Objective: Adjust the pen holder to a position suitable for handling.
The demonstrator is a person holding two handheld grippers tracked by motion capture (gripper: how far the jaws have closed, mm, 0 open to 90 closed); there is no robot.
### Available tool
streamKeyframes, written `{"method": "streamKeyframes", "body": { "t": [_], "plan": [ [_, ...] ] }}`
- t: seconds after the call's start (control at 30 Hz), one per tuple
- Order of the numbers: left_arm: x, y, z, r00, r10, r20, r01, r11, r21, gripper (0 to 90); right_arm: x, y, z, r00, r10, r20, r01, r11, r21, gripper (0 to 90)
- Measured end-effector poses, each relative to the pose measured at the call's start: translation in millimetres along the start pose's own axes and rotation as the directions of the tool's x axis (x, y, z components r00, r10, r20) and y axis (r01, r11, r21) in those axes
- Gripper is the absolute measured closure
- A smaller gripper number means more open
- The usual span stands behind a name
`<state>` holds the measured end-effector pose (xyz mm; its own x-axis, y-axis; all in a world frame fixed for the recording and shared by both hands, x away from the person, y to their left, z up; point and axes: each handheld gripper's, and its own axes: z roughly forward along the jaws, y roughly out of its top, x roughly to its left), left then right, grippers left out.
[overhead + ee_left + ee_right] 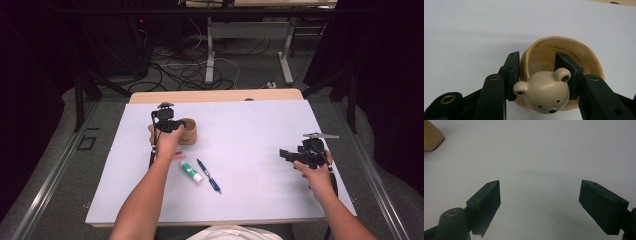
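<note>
Tan cup (564, 57) with a bear-face knob, standing left of centre on the white tabletop (260, 130), sits between the left tool's (541, 75) pads, which press its near wall and bear head. Lifting it likely comes next, needing a firm squeeze. Right tool (539, 202) hangs open, empty. One cup, one glue stick (191, 171), one pen (209, 176).

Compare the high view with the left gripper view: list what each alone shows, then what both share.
High view alone: glue stick, pen, right gripper with jaws apart over bare table.

Left gripper view alone: a bear face on the cup's wall, one jaw outside the wall, one inside.

Both: the tan cup and the left gripper at it.
</note>
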<state>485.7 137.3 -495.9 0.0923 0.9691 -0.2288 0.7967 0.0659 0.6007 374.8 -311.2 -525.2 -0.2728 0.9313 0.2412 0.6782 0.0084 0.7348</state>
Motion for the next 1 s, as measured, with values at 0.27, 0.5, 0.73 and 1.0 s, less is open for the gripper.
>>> {"method": "streamKeyframes", "body": {
  "t": [0.27,0.5,0.73,1.0],
  "plan": [
    [1.1,4.0,0.4,0.9989,-0.042,0.021,0.042,0.9991,0.006,56.4,-0.3,-0.3,0.6,1.0000,0.004,-0.003,-0.004,1.0000,0.001,17.0],
    [-1.3,8.3,-3.9,0.9981,-0.057,0.022,0.057,0.9982,0.020,56.5,-0.2,-0.5,2.0,1.0000,-0.004,-0.007,0.004,1.0000,0.007,17.0],
    [-13.5,10.5,-9.2,0.9981,-0.047,0.041,0.047,0.9988,0.017,56.5,-0.2,-0.6,1.8,1.0000,0.003,-0.008,-0.003,1.0000,0.007,17.1],
    [-34.8,6.8,-6.3,0.9951,-0.059,0.079,0.057,0.9979,0.029,56.5,1.3,-0.8,1.5,0.9999,0.005,-0.010,-0.005,1.0000,0.007,17.1]
  ]
}}
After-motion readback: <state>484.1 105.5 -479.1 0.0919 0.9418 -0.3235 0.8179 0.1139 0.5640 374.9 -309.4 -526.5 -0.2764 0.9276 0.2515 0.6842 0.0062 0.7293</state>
